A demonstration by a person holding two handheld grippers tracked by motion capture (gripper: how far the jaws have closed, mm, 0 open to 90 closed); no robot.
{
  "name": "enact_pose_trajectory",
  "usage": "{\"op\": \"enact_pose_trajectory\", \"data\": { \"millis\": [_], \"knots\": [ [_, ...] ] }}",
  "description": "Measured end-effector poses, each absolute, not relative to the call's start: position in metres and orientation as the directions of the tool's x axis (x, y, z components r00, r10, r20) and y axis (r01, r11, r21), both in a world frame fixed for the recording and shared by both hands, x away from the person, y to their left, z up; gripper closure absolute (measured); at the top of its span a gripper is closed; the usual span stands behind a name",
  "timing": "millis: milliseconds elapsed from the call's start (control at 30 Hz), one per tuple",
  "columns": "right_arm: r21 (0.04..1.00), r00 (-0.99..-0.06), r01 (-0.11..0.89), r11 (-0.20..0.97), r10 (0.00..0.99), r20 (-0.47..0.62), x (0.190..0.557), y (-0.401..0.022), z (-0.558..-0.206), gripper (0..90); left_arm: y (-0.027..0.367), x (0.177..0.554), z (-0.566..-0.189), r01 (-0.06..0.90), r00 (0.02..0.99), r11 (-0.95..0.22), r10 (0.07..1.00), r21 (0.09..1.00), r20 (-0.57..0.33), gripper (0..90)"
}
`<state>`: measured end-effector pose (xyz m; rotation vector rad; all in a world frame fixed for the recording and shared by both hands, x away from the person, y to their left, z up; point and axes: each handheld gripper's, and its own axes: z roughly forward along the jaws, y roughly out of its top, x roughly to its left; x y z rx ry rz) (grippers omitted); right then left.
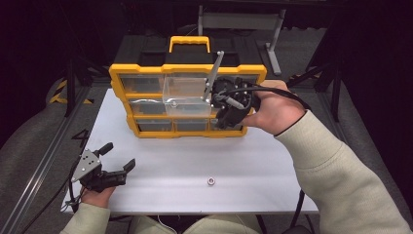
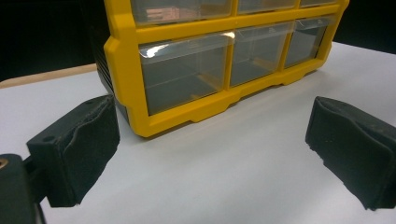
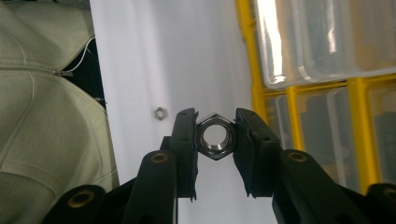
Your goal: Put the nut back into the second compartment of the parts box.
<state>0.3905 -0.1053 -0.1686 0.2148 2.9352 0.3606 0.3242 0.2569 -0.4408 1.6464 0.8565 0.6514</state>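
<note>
Sorting a nut into the organiser drawer

The white table carries a yellow plastic drawer organiser with one clear drawer pulled out. The right gripper is clenched on a hexagonal steel nut beside that drawer; I think it should come well over the opening before it lets go. The left gripper rests released. A second small nut lies on the table.

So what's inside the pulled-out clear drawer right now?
The pulled-out drawer holds one small metal piece on its floor near the front. Its right end is covered by the right gripper, which holds a hex nut.
</note>
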Motion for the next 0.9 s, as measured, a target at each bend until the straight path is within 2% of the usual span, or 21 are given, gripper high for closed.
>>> {"op": "enact_pose_trajectory", "data": {
  "millis": [533,900],
  "knots": [
    [0.263,-0.965,0.117,0.958,0.172,-0.197,0.410,-0.094,-0.126,69.5,0.257,0.325,-0.441,0.198,0.590,-0.125,0.807,0.972,-0.017,4.1],
    [0.299,-0.960,0.131,0.945,0.197,-0.200,0.431,-0.083,-0.118,69.6,0.257,0.324,-0.441,0.204,0.589,-0.122,0.808,0.971,-0.022,4.2]
  ]
}}
